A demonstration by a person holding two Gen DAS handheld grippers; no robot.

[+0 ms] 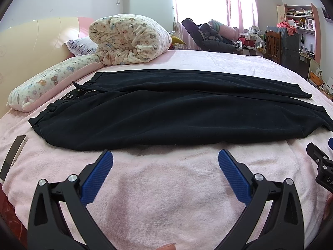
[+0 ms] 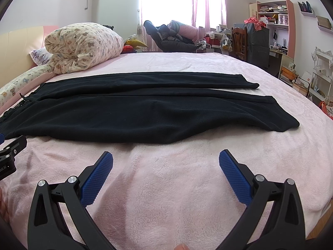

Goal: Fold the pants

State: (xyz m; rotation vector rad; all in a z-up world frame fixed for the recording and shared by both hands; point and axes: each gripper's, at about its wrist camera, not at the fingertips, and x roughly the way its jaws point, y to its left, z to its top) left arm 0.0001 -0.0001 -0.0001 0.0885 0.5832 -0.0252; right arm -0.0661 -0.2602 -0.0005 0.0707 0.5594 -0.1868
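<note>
Black pants [image 1: 166, 114] lie flat across the pink bed, waistband to the left, both legs stretched to the right. In the right wrist view the same pants [image 2: 145, 112] end in two cuffs at the right. My left gripper [image 1: 165, 158] hovers open just short of the near edge of the pants, nothing between its blue pads. My right gripper [image 2: 165, 159] is also open and empty, a little back from the near leg. Part of the right gripper [image 1: 320, 162] shows at the right edge of the left wrist view, and part of the left gripper [image 2: 9, 156] at the left edge of the right one.
A rolled bear-print quilt [image 1: 127, 39] and a long pillow [image 1: 47, 83] lie at the head of the bed. A phone [image 1: 12, 158] rests on the pink blanket [image 1: 166, 198] at the left. A chair, desk and shelves [image 2: 274, 31] stand beyond the bed's far right.
</note>
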